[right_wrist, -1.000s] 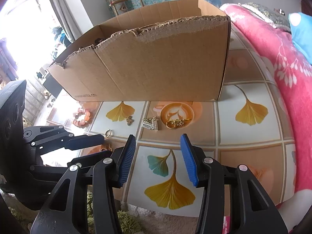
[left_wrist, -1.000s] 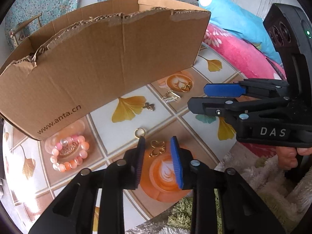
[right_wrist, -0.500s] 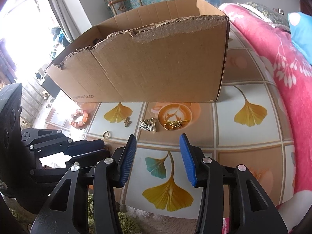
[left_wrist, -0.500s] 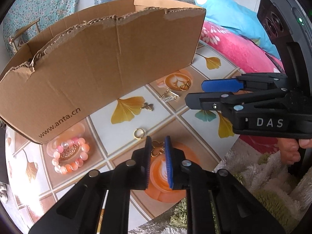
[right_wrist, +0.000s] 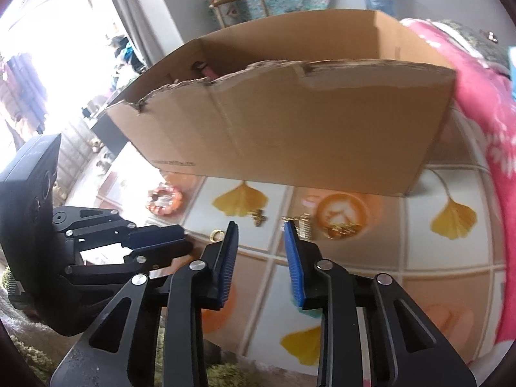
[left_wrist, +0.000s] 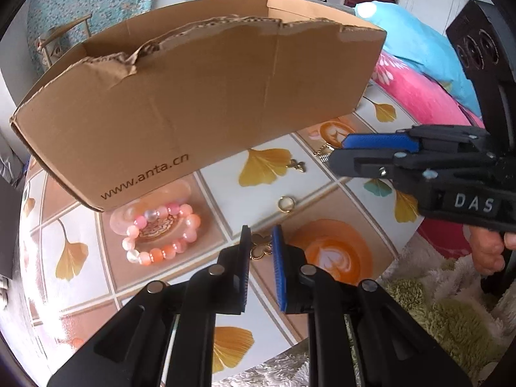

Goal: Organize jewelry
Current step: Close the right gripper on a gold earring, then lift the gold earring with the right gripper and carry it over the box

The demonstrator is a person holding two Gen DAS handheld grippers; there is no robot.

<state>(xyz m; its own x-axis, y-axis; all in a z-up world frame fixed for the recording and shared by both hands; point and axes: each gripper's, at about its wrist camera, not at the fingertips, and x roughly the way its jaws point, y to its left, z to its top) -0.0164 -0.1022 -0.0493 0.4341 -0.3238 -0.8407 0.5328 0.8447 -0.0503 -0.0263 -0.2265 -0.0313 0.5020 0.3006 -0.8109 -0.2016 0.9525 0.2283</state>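
While left tool point(left_wrist: 260, 247) pinches gold clover charm point(left_wrist: 260, 247), right tool point(right_wrist: 262, 251) narrowing, empty, near table edge point(left_wrist: 283, 351).

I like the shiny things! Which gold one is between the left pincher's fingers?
The clover charm, sitting between the left gripper pads. The ring and small pendant lie farther off, toward the box.

Both grippers are black, angular plastic. The left gripper point(left_wrist: 260, 248) and the right gripper point(right_wrist: 261, 248) carry ribbed blue pads on their fingers point(right_wrist: 294, 254), silver screws at the joints, and white "DAS" lettering at 3 o'clock.
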